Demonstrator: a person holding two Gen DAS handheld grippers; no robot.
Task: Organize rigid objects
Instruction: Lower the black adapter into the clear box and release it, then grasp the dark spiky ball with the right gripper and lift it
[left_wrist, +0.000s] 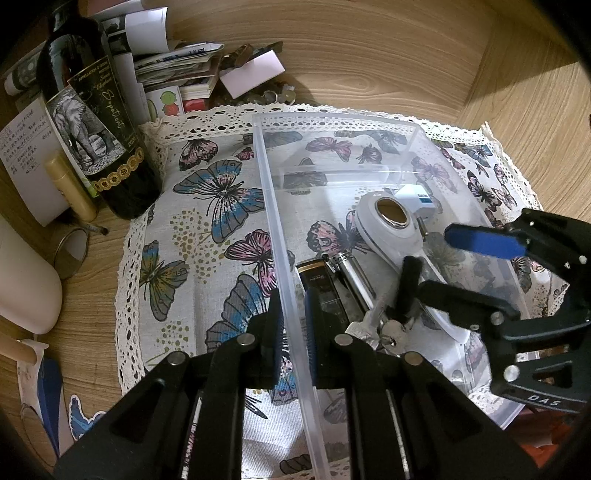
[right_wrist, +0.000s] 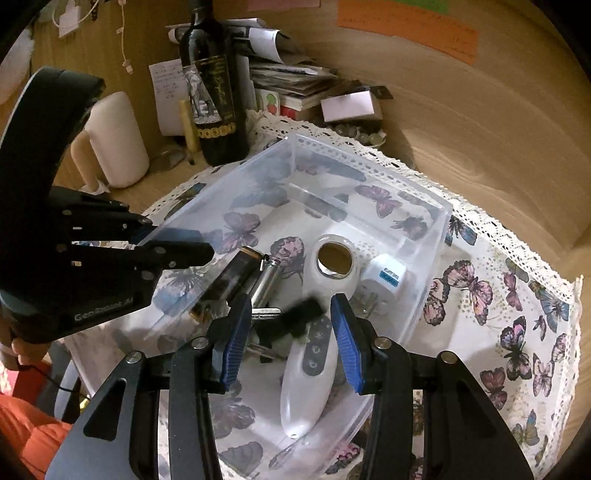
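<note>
Left gripper clamped on clear bin wall, right gripper wide above black object

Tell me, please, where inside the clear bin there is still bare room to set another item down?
The clear bin has bare floor at its far end, beyond the white remote and white plug adapter. Its near half is crowded: black case, metal cylinder, keys.
</note>
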